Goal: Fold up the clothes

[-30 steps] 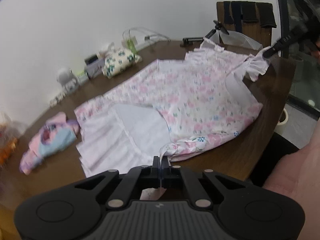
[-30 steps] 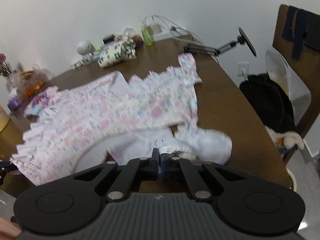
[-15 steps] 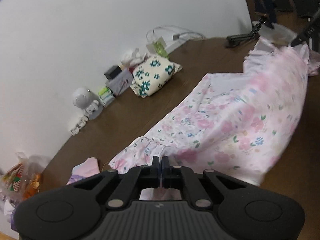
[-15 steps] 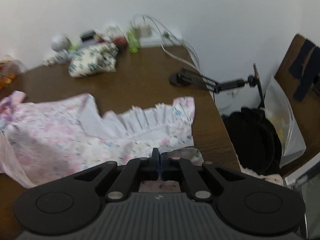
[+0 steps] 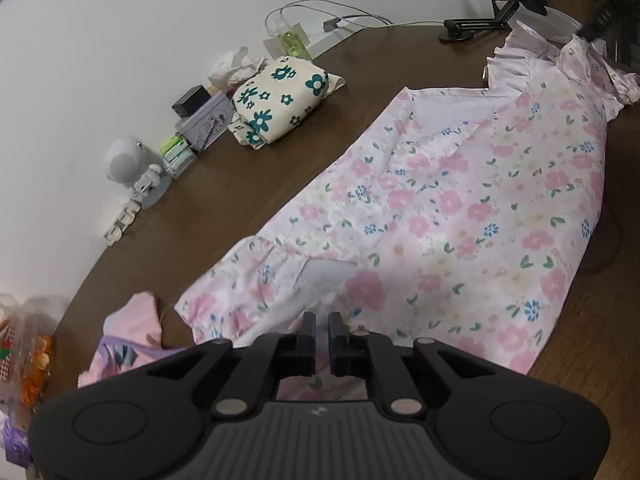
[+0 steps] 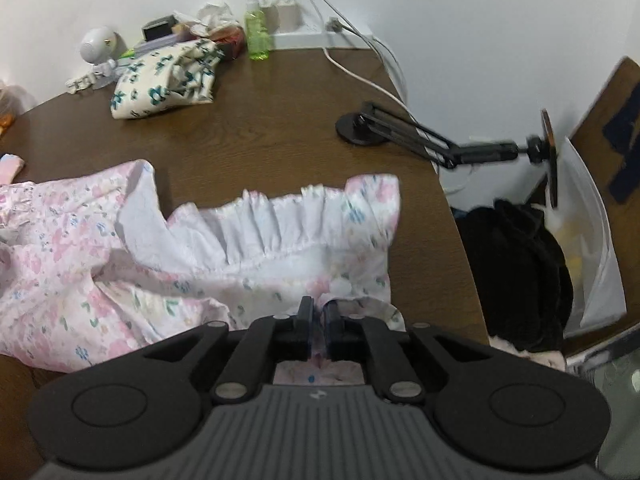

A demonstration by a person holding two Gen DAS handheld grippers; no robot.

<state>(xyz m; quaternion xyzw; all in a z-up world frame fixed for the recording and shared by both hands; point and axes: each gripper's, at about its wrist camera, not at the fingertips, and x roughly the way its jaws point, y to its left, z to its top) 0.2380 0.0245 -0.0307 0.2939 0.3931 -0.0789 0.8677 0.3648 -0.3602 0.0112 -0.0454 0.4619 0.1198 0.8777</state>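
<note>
Both grippers are letting go: the left gripper (image 5: 321, 322) has its jaws opening, a narrow gap showing between them with the floral cloth still lying in that gap, and the right gripper (image 6: 319, 308) is opening the same way over a pinch of fabric between its fingers. Neither pair of pads looks pressed on the cloth any more.

The garment, a pink floral dress (image 5: 460, 216), lies spread along the middle of the brown tabletop (image 5: 248, 184), doubled over on itself, with its white ruffled hem (image 6: 280, 228) toward the right edge of the tabletop, not far from the base of a black clamp arm (image 6: 420, 136). A second, already folded cream cloth with green flowers (image 5: 280, 100) sits at the far edge by the wall, and a small pink and purple bundle (image 5: 124, 340) lies at the near left corner.

The step in hand looks like the release after 1 fold has been laid down. The next move probably calls for lifting both grippers clear without dragging the top layer, then finding 2 fresh hold points for a second fold, likely at one short end.

Each gripper points steeply down at the cloth, tips low over the near edge of the dress, one at each end.
</note>
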